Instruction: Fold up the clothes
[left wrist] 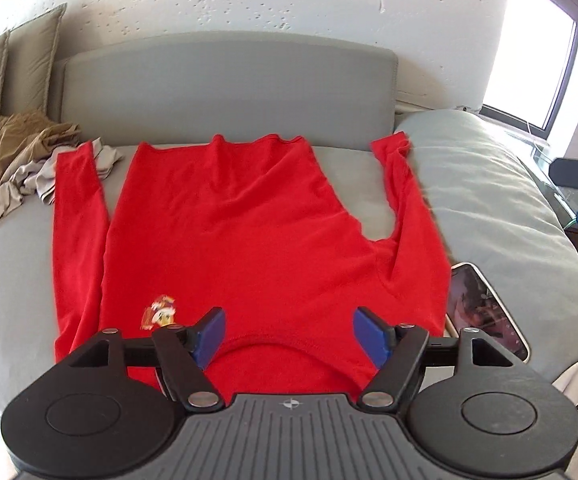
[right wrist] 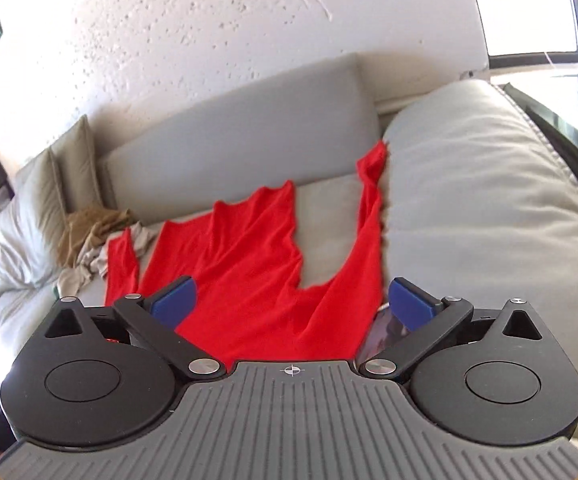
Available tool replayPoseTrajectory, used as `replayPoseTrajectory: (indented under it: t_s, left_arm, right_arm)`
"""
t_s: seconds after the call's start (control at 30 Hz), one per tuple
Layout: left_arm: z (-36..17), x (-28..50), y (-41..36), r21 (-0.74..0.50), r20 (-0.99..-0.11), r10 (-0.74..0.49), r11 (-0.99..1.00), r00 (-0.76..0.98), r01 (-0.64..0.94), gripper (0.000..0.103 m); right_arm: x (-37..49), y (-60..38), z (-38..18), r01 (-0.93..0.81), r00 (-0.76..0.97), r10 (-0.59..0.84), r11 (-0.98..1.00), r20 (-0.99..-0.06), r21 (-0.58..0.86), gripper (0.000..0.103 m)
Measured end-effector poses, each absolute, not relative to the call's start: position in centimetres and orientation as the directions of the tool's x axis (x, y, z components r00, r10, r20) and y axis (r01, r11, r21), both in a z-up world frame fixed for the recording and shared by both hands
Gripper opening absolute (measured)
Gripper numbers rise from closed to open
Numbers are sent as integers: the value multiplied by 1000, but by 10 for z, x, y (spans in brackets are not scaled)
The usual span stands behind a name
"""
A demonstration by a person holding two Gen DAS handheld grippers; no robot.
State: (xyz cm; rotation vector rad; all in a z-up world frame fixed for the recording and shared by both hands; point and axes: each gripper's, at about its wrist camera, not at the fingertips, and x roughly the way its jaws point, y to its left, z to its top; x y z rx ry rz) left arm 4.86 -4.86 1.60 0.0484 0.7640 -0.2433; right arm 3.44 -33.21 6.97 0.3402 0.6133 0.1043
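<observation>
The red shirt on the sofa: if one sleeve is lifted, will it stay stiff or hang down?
The red shirt probably hangs limp: it lies wrinkled, following the sofa. It looks thin, so likely light. Its sleeve may drag the body along.

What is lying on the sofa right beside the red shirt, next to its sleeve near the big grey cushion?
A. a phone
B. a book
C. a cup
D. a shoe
A: a phone with a lit screen lies flat on the sofa, tucked against the edge of the red long-sleeved shirt by its sleeve.
</observation>
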Motion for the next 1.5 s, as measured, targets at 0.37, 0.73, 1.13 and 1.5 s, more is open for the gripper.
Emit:
replayPoseTrajectory:
  t_s: [0.37, 0.73, 1.13, 1.5]
  left_arm:
    - [60, 148, -128, -64, -650, -272, 950, 709, 306, 81]
    - [7, 287, -260, 39, -674, -313, 890, 670, 455, 68]
    - [-85, 398, -387, 389, -735, -84, 760, 673, 520, 65]
    - [-12, 362, -356, 158, -698, -362, 764, 618, 625, 4]
  right_arm:
    - [162, -366, 114, 76, 787, 87, 969, -611, 236, 103]
    - [269, -486, -12, 229, 819, 155, 794, -553, 563, 94]
    - [289, -542, -53, 270, 812, 235, 660, -534, 701, 95]
    - [287, -556, -56, 236, 840, 277, 588, -467, 774, 97]
